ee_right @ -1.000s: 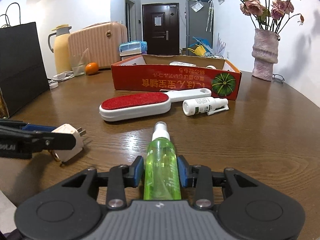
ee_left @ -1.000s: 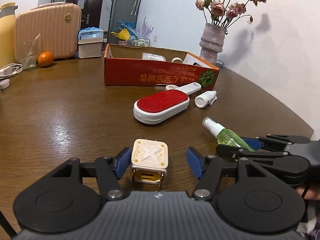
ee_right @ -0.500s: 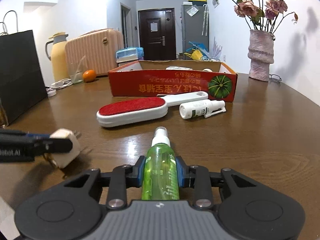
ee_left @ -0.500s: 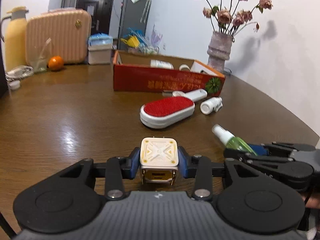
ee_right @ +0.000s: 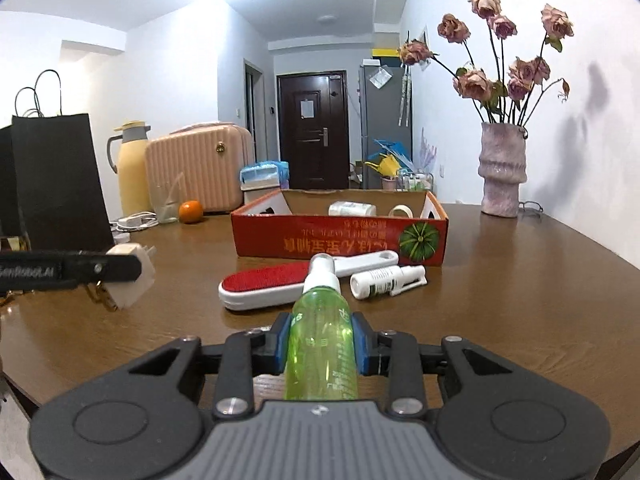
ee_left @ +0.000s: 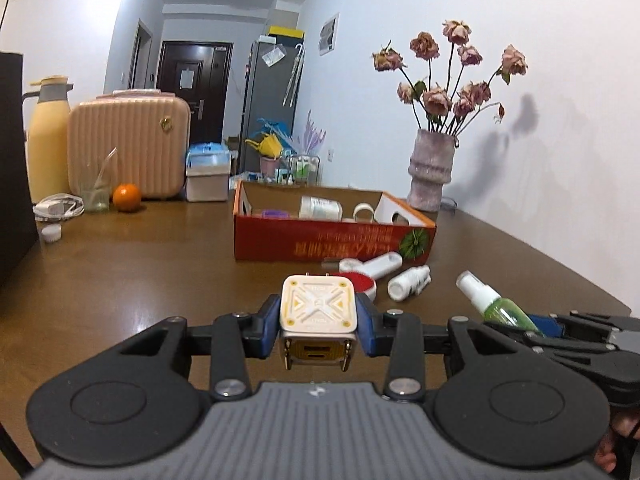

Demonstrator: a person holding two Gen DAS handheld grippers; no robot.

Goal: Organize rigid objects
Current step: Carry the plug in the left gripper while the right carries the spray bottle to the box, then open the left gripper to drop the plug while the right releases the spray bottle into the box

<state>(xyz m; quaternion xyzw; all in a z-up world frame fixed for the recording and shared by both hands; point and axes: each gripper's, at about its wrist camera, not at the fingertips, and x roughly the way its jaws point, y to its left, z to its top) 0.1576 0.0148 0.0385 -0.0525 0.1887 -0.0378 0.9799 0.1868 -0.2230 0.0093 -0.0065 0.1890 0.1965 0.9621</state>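
My left gripper point(ee_left: 318, 330) is shut on a cream plug adapter point(ee_left: 318, 308) and holds it above the brown table; it also shows at the left of the right wrist view point(ee_right: 128, 276). My right gripper point(ee_right: 322, 346) is shut on a green spray bottle point(ee_right: 322, 336), nozzle forward, lifted off the table; the bottle shows in the left wrist view point(ee_left: 500, 310). An open red cardboard box point(ee_right: 340, 240) stands ahead with a white jar point(ee_right: 352, 209) and a tape roll point(ee_right: 401, 211) inside.
A red lint brush point(ee_right: 276, 282) and a small white spray bottle point(ee_right: 386, 278) lie in front of the box. A vase of dried roses point(ee_right: 502, 172) stands back right. A pink case point(ee_right: 200, 168), thermos point(ee_right: 132, 168), orange point(ee_right: 191, 211) and black bag point(ee_right: 52, 184) are at the left.
My left gripper closed on the plug adapter and lifted it off the table. My right gripper rose with the green bottle, and both moved a little toward the box.
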